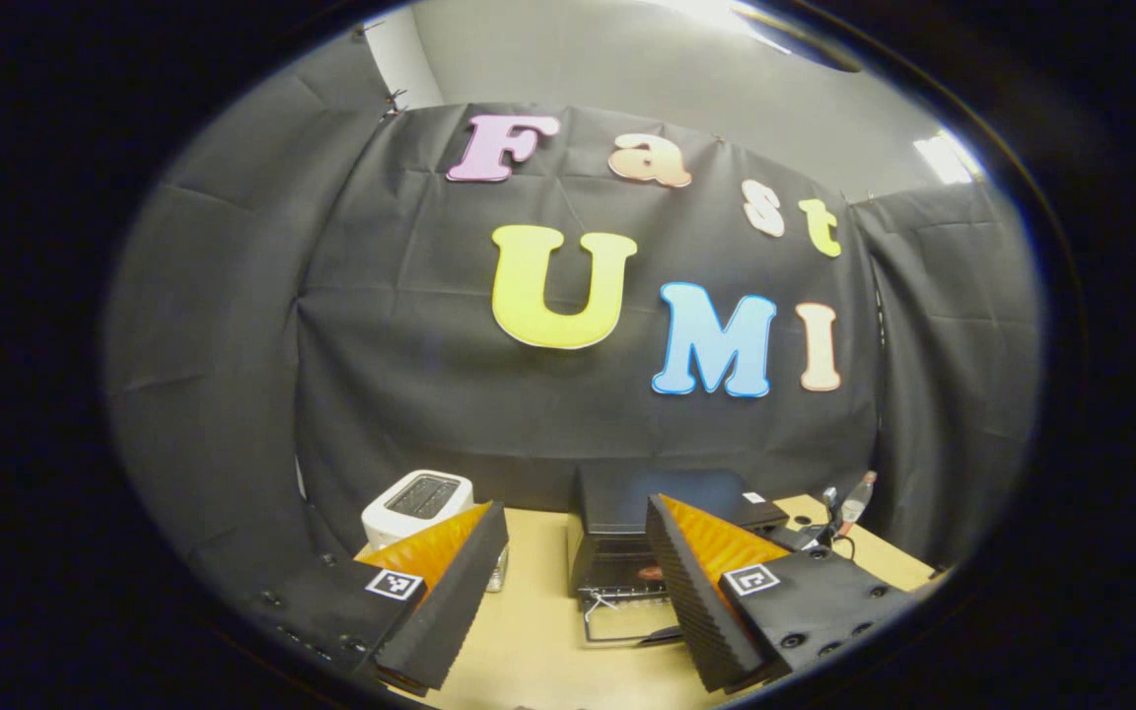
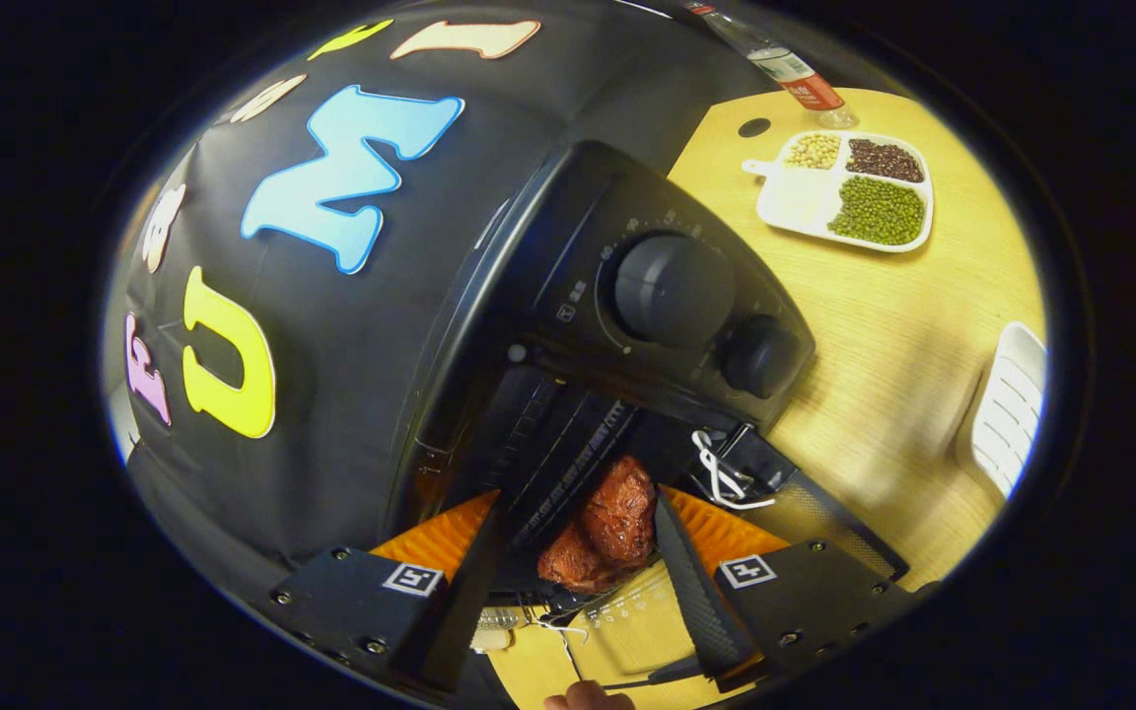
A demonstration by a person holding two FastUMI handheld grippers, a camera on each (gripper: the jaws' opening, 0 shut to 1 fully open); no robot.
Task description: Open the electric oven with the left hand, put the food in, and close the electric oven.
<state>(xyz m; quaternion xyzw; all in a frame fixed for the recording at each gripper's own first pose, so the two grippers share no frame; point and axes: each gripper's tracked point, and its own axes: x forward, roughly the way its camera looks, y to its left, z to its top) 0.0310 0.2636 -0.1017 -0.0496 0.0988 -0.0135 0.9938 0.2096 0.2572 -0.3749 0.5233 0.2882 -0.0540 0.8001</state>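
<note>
The pale wooden tabletop (image 1: 538, 611) carries the black electric oven (image 1: 672, 513), whose glass door (image 1: 627, 621) lies folded down and open, so the opening step is done. In the right gripper view the oven (image 2: 627, 296) sits close ahead with its two round dials, and the reddish-brown lump of food (image 2: 603, 532) rests at the mouth of the cavity between the fingers of the right gripper (image 2: 578, 572). Its jaws stand apart and I cannot tell whether they press the food, so placing looks nearly finished. The left gripper (image 1: 578, 582) hangs wide open and empty, well back from the oven. Closing the door is left.
</note>
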